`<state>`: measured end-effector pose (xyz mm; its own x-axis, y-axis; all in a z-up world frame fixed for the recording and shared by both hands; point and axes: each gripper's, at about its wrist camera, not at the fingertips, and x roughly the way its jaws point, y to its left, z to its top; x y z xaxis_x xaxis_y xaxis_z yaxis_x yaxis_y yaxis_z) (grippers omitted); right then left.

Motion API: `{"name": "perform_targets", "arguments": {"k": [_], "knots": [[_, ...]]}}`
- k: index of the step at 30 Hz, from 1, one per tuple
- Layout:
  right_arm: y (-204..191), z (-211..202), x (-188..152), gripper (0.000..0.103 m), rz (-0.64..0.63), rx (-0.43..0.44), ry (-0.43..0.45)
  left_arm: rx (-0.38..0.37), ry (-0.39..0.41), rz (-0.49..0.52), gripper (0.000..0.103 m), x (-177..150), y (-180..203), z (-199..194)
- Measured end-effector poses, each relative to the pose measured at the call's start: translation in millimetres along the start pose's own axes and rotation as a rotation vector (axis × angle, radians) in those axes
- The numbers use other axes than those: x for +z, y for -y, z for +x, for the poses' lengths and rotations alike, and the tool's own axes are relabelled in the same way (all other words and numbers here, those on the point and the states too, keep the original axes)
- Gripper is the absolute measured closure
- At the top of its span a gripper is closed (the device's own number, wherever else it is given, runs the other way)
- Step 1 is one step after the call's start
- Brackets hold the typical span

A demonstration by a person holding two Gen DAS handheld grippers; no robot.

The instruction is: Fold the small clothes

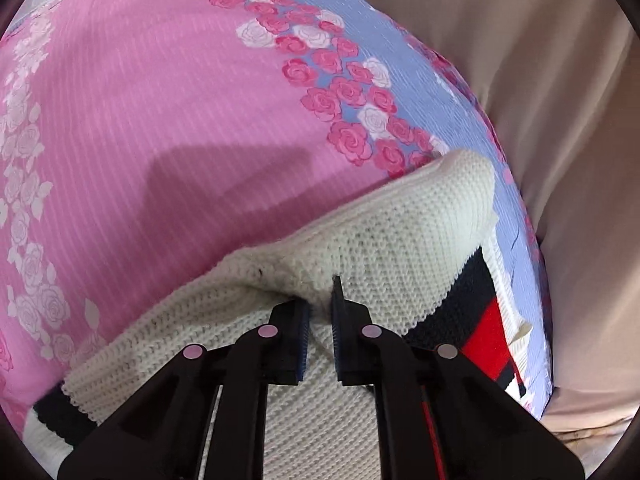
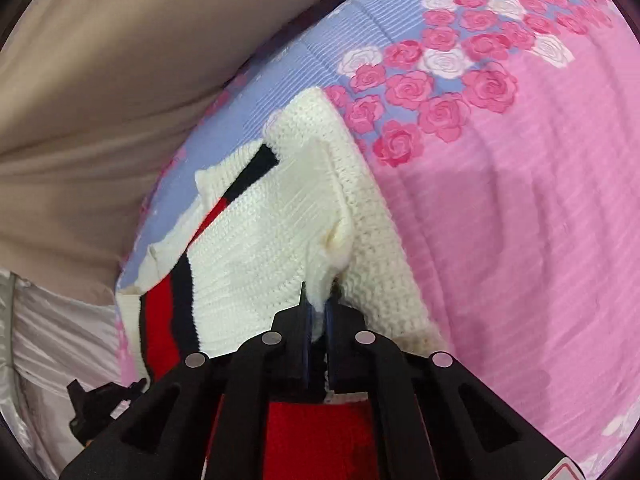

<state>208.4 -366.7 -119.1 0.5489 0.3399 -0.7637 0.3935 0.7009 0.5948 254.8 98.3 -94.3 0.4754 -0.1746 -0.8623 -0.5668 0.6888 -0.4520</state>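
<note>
A small cream knit sweater [image 1: 380, 240] with black and red stripes lies on a pink and lilac rose-print sheet [image 1: 160, 100]. My left gripper [image 1: 320, 304] pinches a fold of the cream knit between its narrowly gapped fingers. In the right wrist view the same sweater [image 2: 272, 232] is partly lifted and folded over itself. My right gripper [image 2: 318, 304] is shut on a bunched edge of the cream knit. The striped hem [image 2: 168, 320] hangs at the left, below the gripper.
Beige fabric [image 1: 560, 120] borders the sheet on the far side and also shows in the right wrist view [image 2: 100, 80]. Shiny silver-white cloth [image 2: 48, 340] lies at the lower left. A black object [image 2: 92, 404] sits beside it.
</note>
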Motion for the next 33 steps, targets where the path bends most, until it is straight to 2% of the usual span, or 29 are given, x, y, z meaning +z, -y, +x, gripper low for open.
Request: {"name": "perform_targets", "arguments": {"k": [1, 3, 5, 6, 7, 8, 11, 13, 14, 16, 18, 19, 21, 22, 25, 27, 30, 32, 33], "knots": [[-6.1, -4.0, 0.5, 0.096, -0.002, -0.008, 0.002, -0.005, -0.001, 0.002, 0.093, 0.7, -0.8, 0.5], [-18.9, -17.3, 2.1, 0.087, -0.021, -0.077, 0.036, -0.012, -0.006, 0.014, 0.093, 1.5, -0.2, 0.1], [-34.9, -45.4, 0.1, 0.084, -0.058, -0.151, 0.131, -0.026, -0.007, 0.019, 0.093, 1.6, -1.7, 0.0], [-45.7, -57.3, -1.9, 0.081, -0.098, -0.148, 0.170, -0.033, -0.007, 0.020, 0.092, 0.7, -1.4, 0.5], [-69.8, -61.1, -3.0, 0.071, -0.172, -0.113, 0.173, -0.041, -0.006, 0.025, 0.092, 0.8, -1.8, 0.9], [-91.7, -56.8, -3.6, 0.058, -0.232, -0.081, 0.137, -0.047, -0.005, 0.029, 0.092, -0.1, -3.7, 0.2], [-188.6, -2.4, -16.1, 0.051, -0.492, 0.050, -0.040, -0.070, -0.011, 0.028, 0.092, -3.5, -9.4, -3.3], [-244.2, 41.2, -28.8, 0.044, -0.629, 0.092, -0.120, -0.076, -0.012, 0.051, 0.092, -5.1, -9.7, -4.9], [-269.1, 66.9, -34.6, 0.044, -0.677, 0.112, -0.167, -0.079, -0.011, 0.069, 0.092, -5.5, -9.5, -5.5], [-313.2, 119.5, -48.2, 0.044, -0.770, 0.106, -0.233, -0.093, -0.016, 0.084, 0.092, -5.0, -11.0, -6.6], [-338.8, 159.9, -56.4, 0.044, -0.820, 0.081, -0.283, -0.108, -0.019, 0.091, 0.093, -3.4, -13.3, -7.6], [-348.7, 181.3, -59.0, 0.045, -0.836, 0.075, -0.306, -0.116, -0.020, 0.093, 0.093, -2.3, -14.7, -8.9], [-351.8, 194.9, -67.9, 0.086, -0.850, 0.079, -0.327, -0.130, -0.005, 0.097, 0.094, 0.0, -17.6, -14.6], [-352.3, 199.6, -72.1, 0.098, -0.846, 0.086, -0.343, -0.133, 0.021, 0.105, 0.094, 2.7, -18.3, -20.1], [-374.5, 195.9, -73.3, 0.099, -0.847, 0.145, -0.269, -0.120, 0.078, 0.120, 0.094, 12.0, -20.7, -29.2], [-391.4, 196.9, -73.4, 0.099, -0.862, 0.167, -0.237, -0.101, 0.071, 0.111, 0.094, 19.6, -24.4, -24.0], [-406.3, 227.4, -75.1, 0.103, -0.894, 0.090, -0.229, -0.095, 0.047, 0.097, 0.094, 23.1, -31.5, -10.5], [-397.1, 265.0, -80.0, 0.103, -0.890, -0.016, -0.292, -0.080, 0.055, 0.141, 0.094, 21.5, -27.4, -12.5], [-392.9, 266.0, -79.3, 0.103, -0.875, 0.007, -0.264, -0.081, 0.054, 0.146, 0.094, 21.4, -27.3, -13.0]]}}
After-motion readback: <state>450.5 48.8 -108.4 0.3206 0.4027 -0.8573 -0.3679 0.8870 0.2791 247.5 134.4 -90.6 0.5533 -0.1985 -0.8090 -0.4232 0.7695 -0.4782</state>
